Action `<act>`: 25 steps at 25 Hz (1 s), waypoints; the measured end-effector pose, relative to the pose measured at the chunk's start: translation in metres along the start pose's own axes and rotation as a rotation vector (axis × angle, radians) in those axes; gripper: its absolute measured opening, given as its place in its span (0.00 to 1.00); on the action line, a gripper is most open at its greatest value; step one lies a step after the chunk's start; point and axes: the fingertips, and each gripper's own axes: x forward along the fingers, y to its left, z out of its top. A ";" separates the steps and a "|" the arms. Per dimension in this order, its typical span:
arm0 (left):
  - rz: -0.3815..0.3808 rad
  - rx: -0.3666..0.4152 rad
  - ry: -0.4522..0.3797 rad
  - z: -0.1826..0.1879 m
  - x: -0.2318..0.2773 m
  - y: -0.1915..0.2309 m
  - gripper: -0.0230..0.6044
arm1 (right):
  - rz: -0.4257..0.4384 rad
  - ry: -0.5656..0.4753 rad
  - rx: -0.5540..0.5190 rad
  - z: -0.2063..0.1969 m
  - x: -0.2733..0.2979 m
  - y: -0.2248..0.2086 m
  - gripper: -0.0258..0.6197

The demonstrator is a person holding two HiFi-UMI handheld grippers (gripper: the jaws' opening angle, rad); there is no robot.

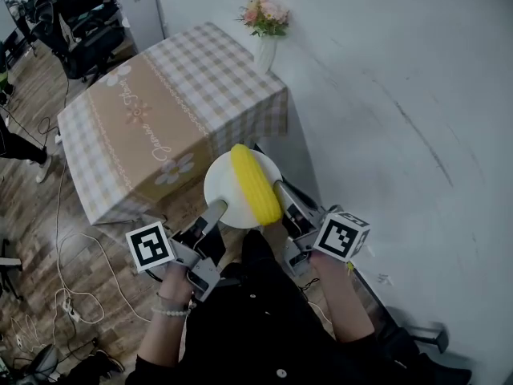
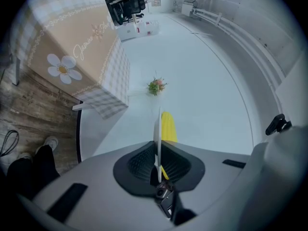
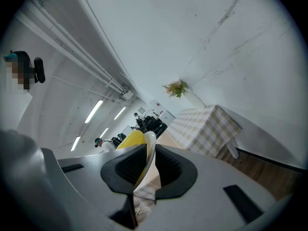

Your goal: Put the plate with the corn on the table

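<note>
The plate (image 1: 228, 187) is white and round, and it is in the air between the two grippers, not on the table (image 1: 160, 111). It hangs just before the near corner of the checked cloth; the table top lies at about 10 o'clock from it.

The left hand (image 1: 172, 291), with a bead bracelet on the wrist, reaches forward from the body with the left gripper (image 1: 215, 212). This one meets the rim at about 7 o'clock. In the left gripper view its jaws are closed on the thin edge of the plate (image 2: 157, 129), which stands between them like a blade, with the corn (image 2: 168, 127) just beyond.

The corn (image 1: 255, 183) lies on the right half of the plate, long and yellow, from about 12 o'clock to 5 o'clock.

The right gripper (image 1: 282, 192) takes the rim at about 4 o'clock, beside the near end of the corn. In the right gripper view its jaws are pressed on the rim (image 3: 149, 148).

A vase of flowers (image 1: 264, 26) stands on the far corner of the table, at 12 o'clock from the plate.
</note>
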 end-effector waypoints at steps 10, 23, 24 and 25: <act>-0.001 0.007 -0.002 0.013 0.017 0.002 0.09 | -0.001 0.004 0.006 0.011 0.013 -0.013 0.17; 0.014 0.014 -0.048 0.052 0.051 0.007 0.09 | 0.032 0.045 0.007 0.041 0.059 -0.035 0.17; 0.013 0.012 -0.055 0.056 0.054 0.008 0.09 | 0.035 0.050 0.010 0.043 0.064 -0.037 0.17; 0.012 0.008 -0.063 0.060 0.057 0.009 0.09 | 0.040 0.055 0.013 0.046 0.069 -0.040 0.17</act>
